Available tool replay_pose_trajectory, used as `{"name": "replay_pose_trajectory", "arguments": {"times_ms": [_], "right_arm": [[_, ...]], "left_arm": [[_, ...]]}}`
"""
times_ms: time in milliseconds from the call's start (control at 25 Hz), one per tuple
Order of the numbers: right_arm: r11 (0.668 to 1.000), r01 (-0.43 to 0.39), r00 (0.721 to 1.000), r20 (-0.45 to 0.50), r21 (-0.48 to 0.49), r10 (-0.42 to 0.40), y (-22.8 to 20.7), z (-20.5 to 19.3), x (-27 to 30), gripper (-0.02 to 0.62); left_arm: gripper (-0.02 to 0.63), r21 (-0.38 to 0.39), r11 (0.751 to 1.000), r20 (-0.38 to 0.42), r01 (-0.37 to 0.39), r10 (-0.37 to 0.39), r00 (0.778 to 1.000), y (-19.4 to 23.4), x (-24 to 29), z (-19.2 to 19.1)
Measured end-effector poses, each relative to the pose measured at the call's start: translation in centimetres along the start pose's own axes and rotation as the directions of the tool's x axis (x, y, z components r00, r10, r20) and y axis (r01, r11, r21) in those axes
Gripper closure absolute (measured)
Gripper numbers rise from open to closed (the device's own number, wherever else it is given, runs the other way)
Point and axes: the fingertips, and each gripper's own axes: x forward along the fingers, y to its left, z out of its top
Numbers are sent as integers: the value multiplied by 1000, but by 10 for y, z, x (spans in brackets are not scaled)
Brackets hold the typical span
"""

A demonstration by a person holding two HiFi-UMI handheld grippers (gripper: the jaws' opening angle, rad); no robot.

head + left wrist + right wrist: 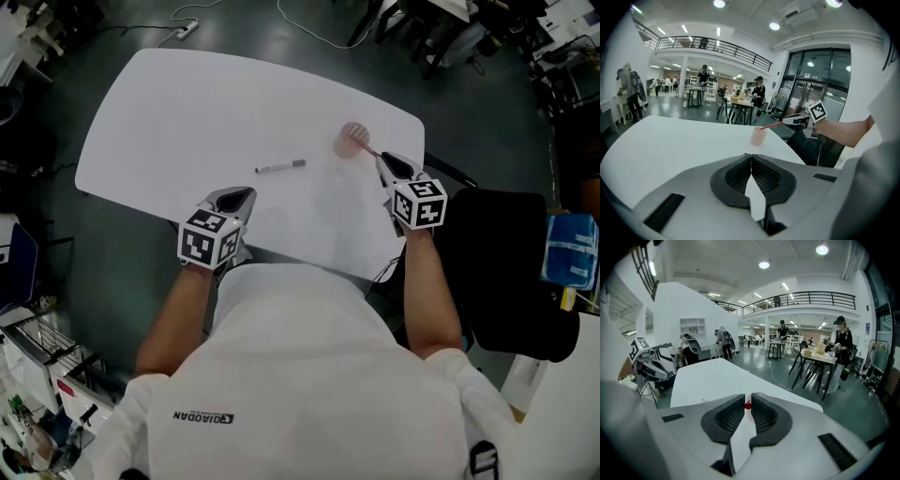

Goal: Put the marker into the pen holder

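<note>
A pink mesh pen holder (352,141) stands upright near the white table's (187,122) far right edge. My right gripper (382,160) is shut on a thin red marker (368,150) that slants down toward the holder, its far end at the holder's mouth. The left gripper view shows the same holder (758,136), red marker (771,125) and right gripper (798,120) from the side. In the right gripper view only the marker's red end (748,405) shows between the jaws. A second, dark marker (280,167) lies flat mid-table. My left gripper (244,196) hovers at the near edge, shut and empty.
A black chair (506,272) stands just right of the table by my right arm. Cables run over the dark floor (309,33) beyond the far edge. People and tables stand well away in the background hall.
</note>
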Motion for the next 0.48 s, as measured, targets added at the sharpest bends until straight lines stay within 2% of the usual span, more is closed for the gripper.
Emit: {"name": "replay_pose_trajectory", "arguments": {"times_ms": [200,400,480], "right_arm": [[999,34,997,-69,3,-33,-14,-13,23,535],[991,30,995,-101,127,-17,-18,-30,47,535],[988,28,993,-114,149,-11,-18,-34,54,534]], "left_arm": [[578,-22,999,13,-33,33,999,6,-14,-6],[577,-42,998,10,-54,54,998,7,-22,-17],[578,-45,998,2,-54,54,999,5,-23,-22]]}}
